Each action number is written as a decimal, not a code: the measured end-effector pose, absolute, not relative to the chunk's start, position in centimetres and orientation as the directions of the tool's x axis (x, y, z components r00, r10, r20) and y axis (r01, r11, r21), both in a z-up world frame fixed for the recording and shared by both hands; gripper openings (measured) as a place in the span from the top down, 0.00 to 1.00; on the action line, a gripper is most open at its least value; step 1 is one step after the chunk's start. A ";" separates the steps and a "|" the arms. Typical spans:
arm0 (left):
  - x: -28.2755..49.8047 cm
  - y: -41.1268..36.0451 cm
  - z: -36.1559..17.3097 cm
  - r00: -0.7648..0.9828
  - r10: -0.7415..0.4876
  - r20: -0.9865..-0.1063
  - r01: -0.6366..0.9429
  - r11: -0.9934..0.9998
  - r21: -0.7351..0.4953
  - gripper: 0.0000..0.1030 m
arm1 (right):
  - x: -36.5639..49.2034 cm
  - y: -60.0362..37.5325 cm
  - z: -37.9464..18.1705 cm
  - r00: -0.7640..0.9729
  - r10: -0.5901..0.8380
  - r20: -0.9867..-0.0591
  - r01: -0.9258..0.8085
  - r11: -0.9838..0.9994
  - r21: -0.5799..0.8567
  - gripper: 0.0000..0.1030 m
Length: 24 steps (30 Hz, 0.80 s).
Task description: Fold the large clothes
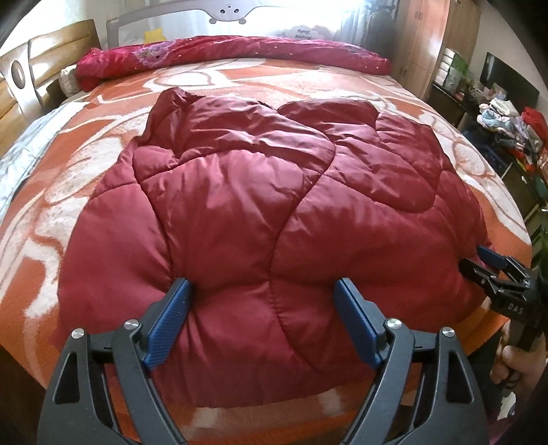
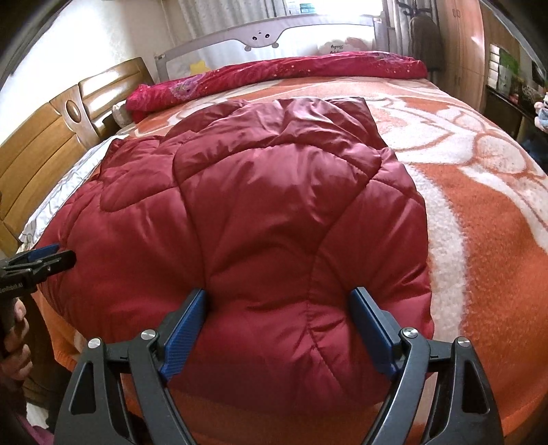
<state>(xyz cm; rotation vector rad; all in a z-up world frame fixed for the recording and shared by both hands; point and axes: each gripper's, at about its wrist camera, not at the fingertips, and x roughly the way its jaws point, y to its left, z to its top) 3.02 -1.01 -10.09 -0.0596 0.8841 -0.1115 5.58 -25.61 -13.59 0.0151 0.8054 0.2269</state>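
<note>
1. Daylight floods in from the window (image 1: 342, 17) behind the bed, blown out to white glare.
2. The red padded jacket (image 1: 274, 205) shows soft sheen on its folds; shadows stay faint.
3. Fisheye bending curves the bed (image 2: 479, 239); corners go black.
4. Focus is fairly sharp centrally, softer toward the rims.

Orange-and-white blanket (image 1: 113, 102), rolled magenta quilt (image 2: 274, 73), wooden headboard (image 2: 37, 147)

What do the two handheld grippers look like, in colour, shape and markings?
Both match: the left gripper and the right gripper have black, triangular cut-out arms with silver pivot bolts and blue ribbed pads. White lettering, partly readable, marks the black bodies. No sleeves or cables show.
</note>
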 end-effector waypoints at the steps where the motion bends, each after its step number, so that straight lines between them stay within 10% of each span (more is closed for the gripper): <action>1: 2.8 -1.1 -9.8 0.629 -0.113 -0.769 0.072 0.994 -0.087 0.18 | 5.5 -25.6 -13.6 0.669 0.208 -0.714 -0.194 0.976 0.102 0.18; 24: 3.5 -2.4 -7.7 0.629 -0.059 -0.775 0.060 0.998 -0.027 0.18 | 5.7 -23.0 -8.2 0.690 0.277 -0.668 -0.283 0.954 0.102 0.16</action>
